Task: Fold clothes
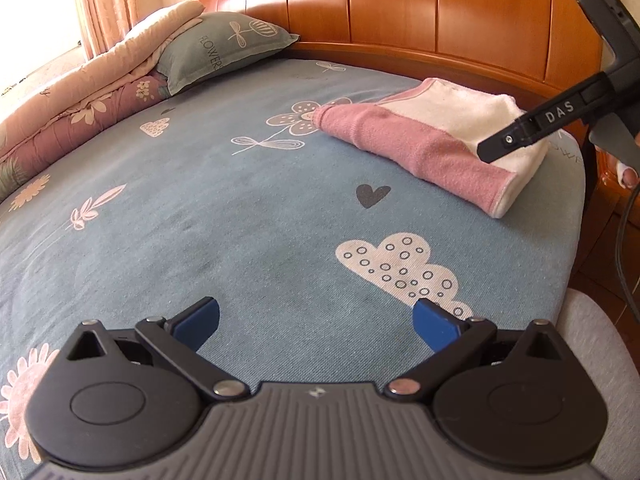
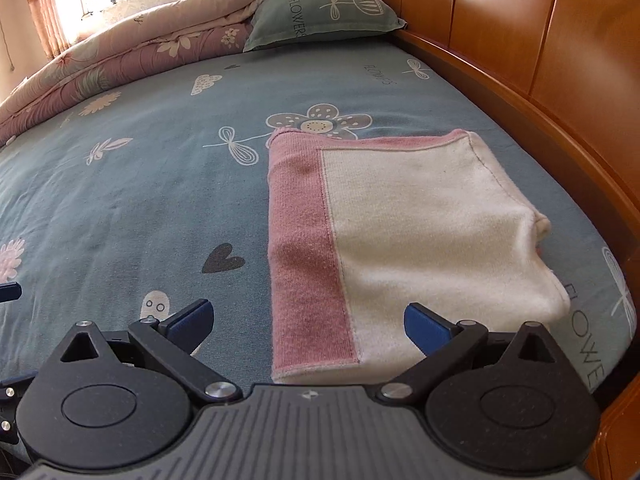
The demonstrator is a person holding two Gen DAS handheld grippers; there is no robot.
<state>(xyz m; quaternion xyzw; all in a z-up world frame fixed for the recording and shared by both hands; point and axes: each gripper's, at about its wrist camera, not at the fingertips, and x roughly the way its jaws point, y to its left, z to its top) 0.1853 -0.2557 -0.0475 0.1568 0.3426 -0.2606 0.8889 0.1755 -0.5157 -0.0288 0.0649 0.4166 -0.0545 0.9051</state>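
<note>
A folded pink and white garment (image 1: 436,140) lies flat on the blue patterned bed sheet (image 1: 240,216) near the headboard. In the right wrist view the garment (image 2: 400,232) sits just ahead of my right gripper (image 2: 306,322), whose jaws are wide open and empty over the garment's near edge. My left gripper (image 1: 316,318) is open and empty above bare sheet, well to the left of the garment. The right gripper's body (image 1: 560,116) shows in the left wrist view, hovering over the garment's right end.
A wooden headboard (image 1: 440,12) runs along the far side. A grey-green pillow (image 1: 220,48) and a folded pink quilt (image 1: 80,100) lie at the far left. The same pillow (image 2: 320,8) and quilt (image 2: 120,52) show in the right wrist view. The bed's right edge drops off beside the garment.
</note>
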